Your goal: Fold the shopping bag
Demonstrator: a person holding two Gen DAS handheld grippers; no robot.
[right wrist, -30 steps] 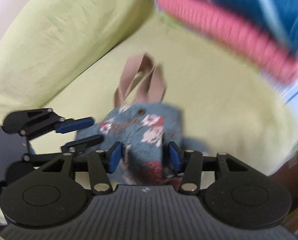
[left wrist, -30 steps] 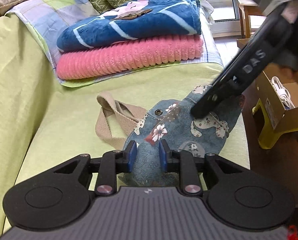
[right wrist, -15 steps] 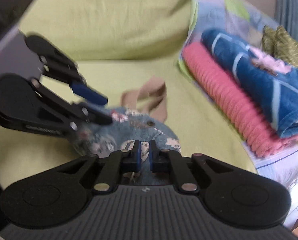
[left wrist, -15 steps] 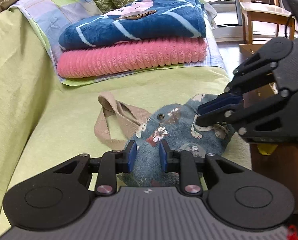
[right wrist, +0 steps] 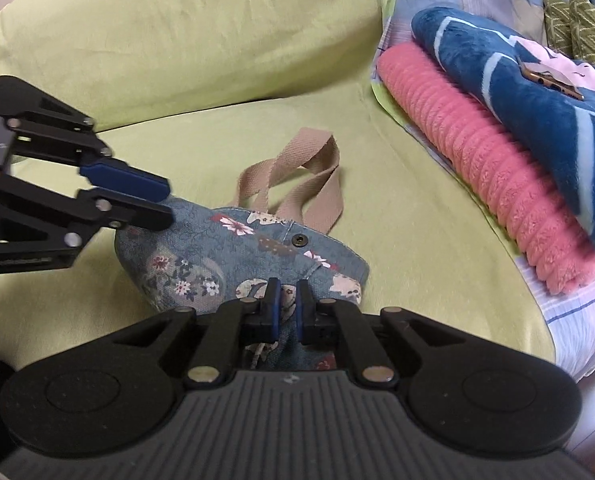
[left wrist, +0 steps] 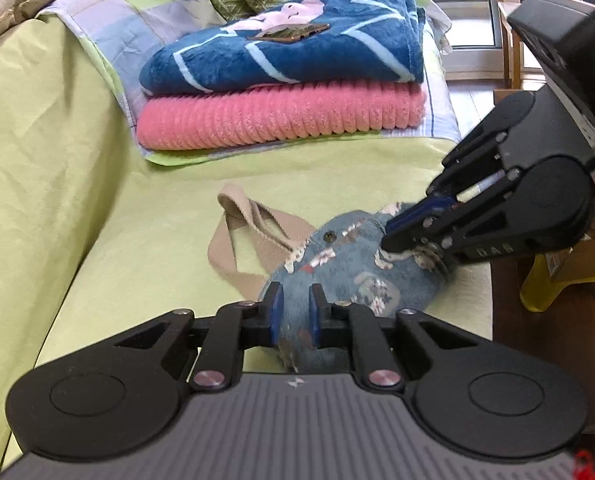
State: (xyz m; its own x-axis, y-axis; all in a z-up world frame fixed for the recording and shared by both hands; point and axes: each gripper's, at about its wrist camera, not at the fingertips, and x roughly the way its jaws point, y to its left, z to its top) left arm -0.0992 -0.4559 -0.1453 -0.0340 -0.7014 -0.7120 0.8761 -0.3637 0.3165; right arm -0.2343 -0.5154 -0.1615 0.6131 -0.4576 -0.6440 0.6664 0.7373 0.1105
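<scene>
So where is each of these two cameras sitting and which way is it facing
Left wrist view: sits on the left claw, looking down across the green sofa at the floral bag; its own fingers clamp the bag's near edge, and the right claw enters from the right.
Right wrist view: sits on the right claw, facing the sofa back; its own fingers pinch the bag, and the left claw enters from the left.
Shared: bag, tan handles, pink blanket, blue blanket.
</scene>
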